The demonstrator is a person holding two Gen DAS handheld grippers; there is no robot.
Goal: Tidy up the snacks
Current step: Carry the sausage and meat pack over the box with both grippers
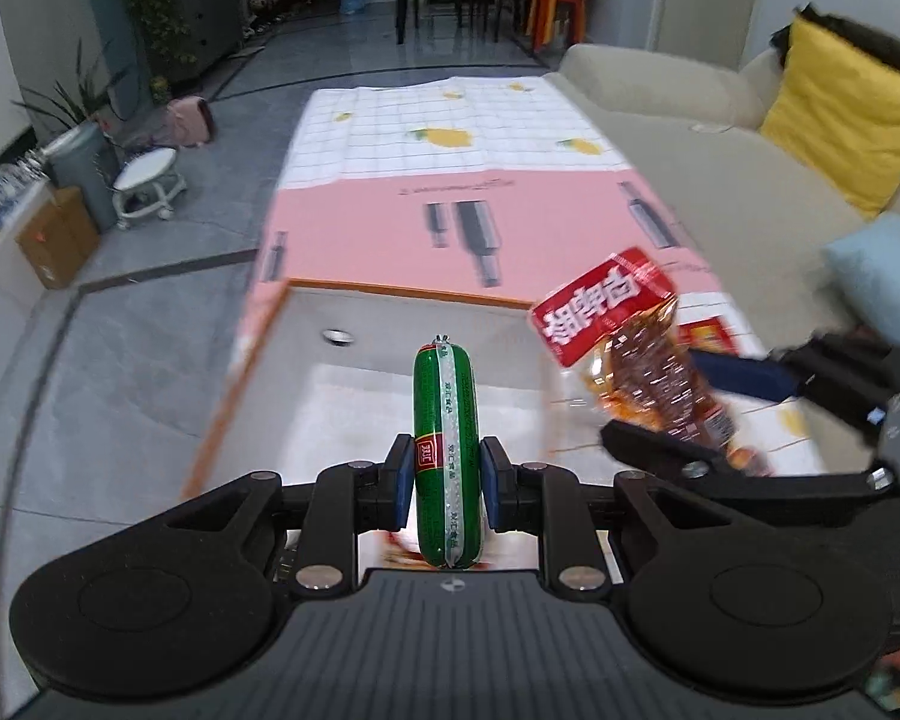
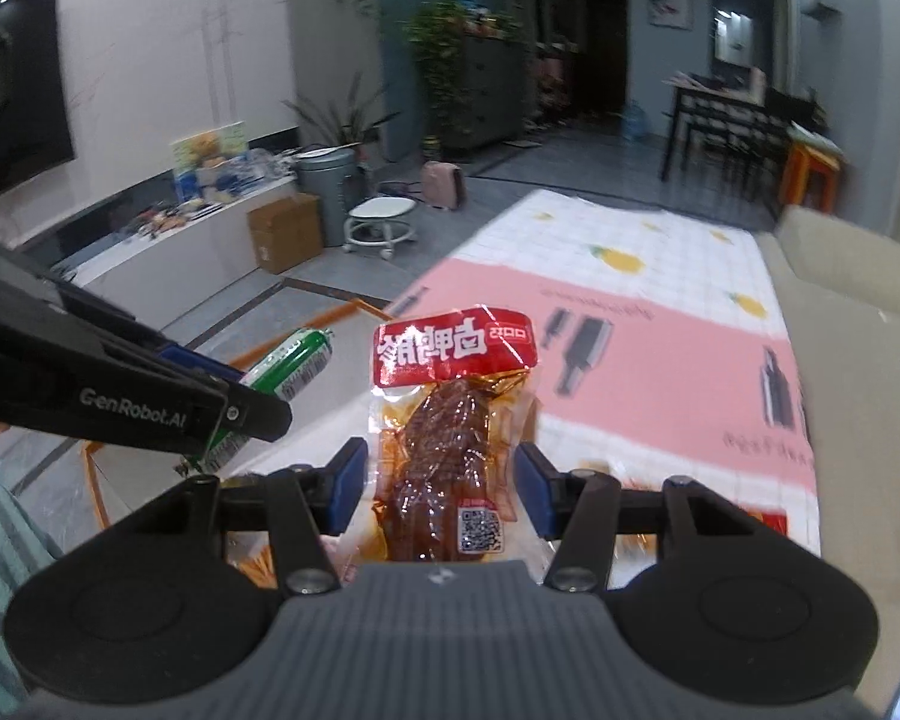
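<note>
A green sausage stick [image 1: 447, 420] stands upright in my left gripper [image 1: 447, 468], whose blue pads are shut on its lower half. Below it lies a white bin with an orange rim [image 1: 402, 291], which looks bare inside. To the right, my right gripper [image 1: 666, 414] is shut on a clear meat snack packet with a red header [image 1: 618, 312]. In the right wrist view that packet [image 2: 450, 396] rises between the right gripper's [image 2: 441, 480] pads, with the left gripper [image 2: 240, 390] and its sausage [image 2: 297, 360] close on the left. Both snacks hang in the air.
The table wears a pink and pineapple-checked cloth [image 1: 450, 138]. More snack packets [image 1: 708, 336] lie on it beside the bin. A beige sofa with a yellow cushion [image 1: 840, 114] runs along the right. A white stool [image 1: 147, 180] and a cardboard box [image 1: 57, 234] stand on the floor at left.
</note>
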